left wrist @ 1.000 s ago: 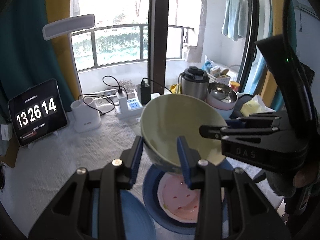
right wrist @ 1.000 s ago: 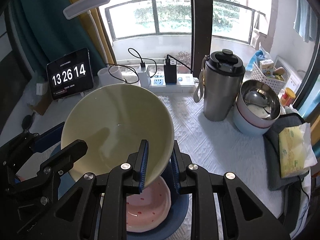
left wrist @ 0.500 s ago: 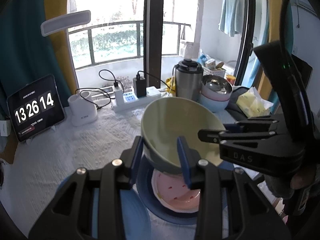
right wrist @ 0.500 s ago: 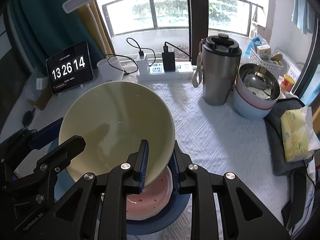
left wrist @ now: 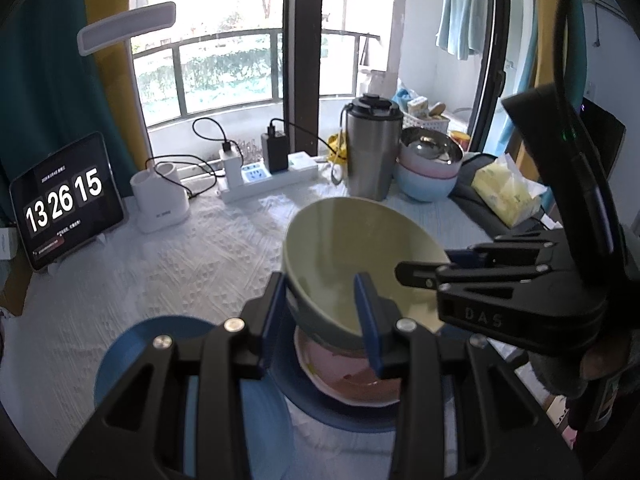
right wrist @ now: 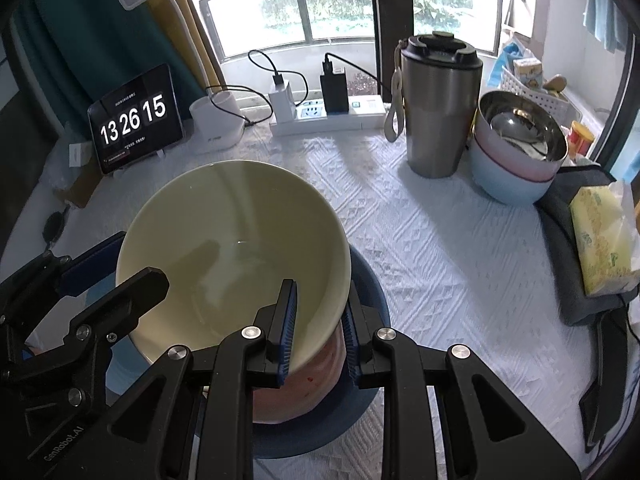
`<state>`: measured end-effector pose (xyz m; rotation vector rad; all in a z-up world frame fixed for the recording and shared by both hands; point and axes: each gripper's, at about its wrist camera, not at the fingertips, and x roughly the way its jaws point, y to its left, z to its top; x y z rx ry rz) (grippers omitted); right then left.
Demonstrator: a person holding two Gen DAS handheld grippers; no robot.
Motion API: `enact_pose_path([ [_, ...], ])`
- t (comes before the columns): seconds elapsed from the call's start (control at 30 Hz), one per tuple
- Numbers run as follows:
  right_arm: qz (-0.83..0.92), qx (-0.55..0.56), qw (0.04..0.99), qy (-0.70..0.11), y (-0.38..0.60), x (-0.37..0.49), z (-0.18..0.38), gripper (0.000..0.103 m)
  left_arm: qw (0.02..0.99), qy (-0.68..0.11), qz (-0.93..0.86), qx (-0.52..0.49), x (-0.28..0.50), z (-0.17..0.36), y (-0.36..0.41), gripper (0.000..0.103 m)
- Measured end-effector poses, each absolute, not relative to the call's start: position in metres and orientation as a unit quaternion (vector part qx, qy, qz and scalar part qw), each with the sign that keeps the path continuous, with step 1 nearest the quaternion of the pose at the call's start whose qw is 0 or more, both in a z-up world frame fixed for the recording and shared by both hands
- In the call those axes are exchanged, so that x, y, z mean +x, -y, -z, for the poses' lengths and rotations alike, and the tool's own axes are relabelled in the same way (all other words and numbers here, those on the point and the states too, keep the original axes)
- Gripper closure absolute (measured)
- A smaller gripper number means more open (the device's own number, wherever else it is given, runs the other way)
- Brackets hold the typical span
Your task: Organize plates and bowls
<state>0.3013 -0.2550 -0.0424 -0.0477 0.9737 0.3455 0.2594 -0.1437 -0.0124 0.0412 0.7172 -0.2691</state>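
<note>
While both grippers clamp its rim from opposite sides, the pale green bowl [right wrist: 234, 256] hangs tilted just above the pink bowl [right wrist: 304, 384], which sits in the dark blue plate [right wrist: 366, 292] on the white textured tablecloth [right wrist: 440, 248]. Right gripper [right wrist: 318, 330] has its blue pads [right wrist: 286, 326] pinched on the near rim – one pad inside the bowl, one outside. Left gripper [left wrist: 320, 320] bites the opposite rim the same way, its jaws set a bit wider across the bowl wall; in the right wrist view it shows as black linkage at the lower left. Whether the green bowl's base touches the pink one cannot be told – the rim hides the gap. A second blue plate [left wrist: 160, 344] lies just left of the stack. Further back: a steel tumbler [right wrist: 440, 112] with black lid, and beside it nested bowls [right wrist: 516, 160] – steel in pink in light blue. Along the window stand a power strip [right wrist: 328, 116] with chargers plugged in, a white holder [right wrist: 216, 124], and a tablet clock [right wrist: 134, 118] reading 13 26 15. At the right edge a yellow tissue pack [right wrist: 600, 240] rests on a dark folded cloth [right wrist: 576, 304].
</note>
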Motion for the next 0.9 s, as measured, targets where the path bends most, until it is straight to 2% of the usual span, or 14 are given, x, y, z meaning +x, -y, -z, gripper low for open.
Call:
enact_pose_path([
  [0.67,-0.167,-0.031,0.854,-0.492,0.255,0.297,0.055,0.079,0.914,-0.379,0.14,0.023,0.257,0.031,0.142,0.067],
  [0.9,-0.184,-0.028,0.851,-0.49,0.253,0.296,0.055,0.079,0.913,-0.367,0.174,0.033,0.248,0.028,0.152,0.066],
])
